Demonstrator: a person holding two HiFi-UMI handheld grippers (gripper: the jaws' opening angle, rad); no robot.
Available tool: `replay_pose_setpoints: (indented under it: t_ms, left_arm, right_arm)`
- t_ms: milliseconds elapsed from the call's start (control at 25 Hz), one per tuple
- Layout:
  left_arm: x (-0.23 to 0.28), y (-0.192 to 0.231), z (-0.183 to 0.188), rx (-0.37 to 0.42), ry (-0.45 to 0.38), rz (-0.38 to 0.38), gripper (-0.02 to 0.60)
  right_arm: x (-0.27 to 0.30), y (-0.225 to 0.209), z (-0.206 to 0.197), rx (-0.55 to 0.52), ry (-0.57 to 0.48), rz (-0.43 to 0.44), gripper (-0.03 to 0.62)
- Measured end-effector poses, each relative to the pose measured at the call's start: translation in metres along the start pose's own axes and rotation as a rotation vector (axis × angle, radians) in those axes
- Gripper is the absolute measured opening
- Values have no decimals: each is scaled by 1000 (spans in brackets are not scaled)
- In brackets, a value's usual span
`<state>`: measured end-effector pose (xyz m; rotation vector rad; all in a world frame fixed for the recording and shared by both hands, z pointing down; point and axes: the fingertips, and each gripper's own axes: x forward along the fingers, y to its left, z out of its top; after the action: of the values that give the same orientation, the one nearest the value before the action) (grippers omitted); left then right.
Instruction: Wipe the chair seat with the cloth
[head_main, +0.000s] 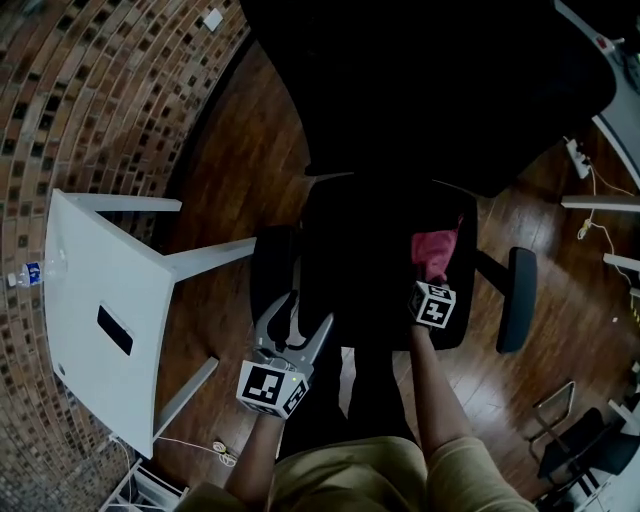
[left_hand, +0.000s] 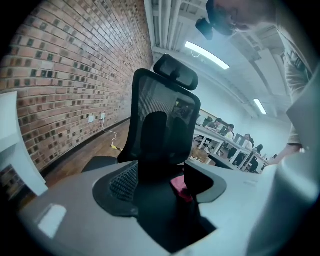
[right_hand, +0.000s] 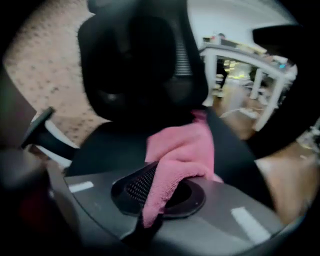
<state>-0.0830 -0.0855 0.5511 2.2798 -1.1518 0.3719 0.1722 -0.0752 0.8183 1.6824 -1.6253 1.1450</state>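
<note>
Head view: overhead, facing steeply down; chair seat (head_main: 380, 270) at frame centre, brick wall (head_main: 110, 100) upper left.
Left gripper view: low, near seat level, set back; faces backrest (left_hand: 160, 120); wall at frame left.
Right gripper view: close in; cloth (right_hand: 181, 145) at frame centre, backrest behind.
Shared by all three: seat, cloth.

Your seat (head_main: 380, 280) is black, w/ the pink cloth (head_main: 436, 252) lying on its right side. The chair (head_main: 430, 100) stands on a dark wood floor (head_main: 235, 160). On that floor, a white table (head_main: 100, 300) stands to your left and a power strip (head_main: 578, 157) lies far right.
</note>
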Motion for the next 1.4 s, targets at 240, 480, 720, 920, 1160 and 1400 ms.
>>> replay_pose_setpoints:
  t_ms: [240,480,720,920,1160,1400]
  left_arm:
    - [-24,18,-10,-8,20,51,268]
    - [-37,22,-15,-13,22,69,265]
    - [-31,13,-11,-26,1,41,264]
    - [-25,1,-4,-33,-17,8,264]
    - [-35,3,-2,-27,-25,21,264]
    - [-46,18,-10,-14,-1,50,258]
  right_arm:
    - [9,276,-15,-37,35,625,18]
    - [32,269,-48,-94,132,527,17]
    - [4,1,-50,-246,189,-55,17]
    - [-45,-121,-30,-103,120,-297,18]
    - [-6,53,-52,-187,147,116,17]
    - [-15,310,-72,-161,38,637,17]
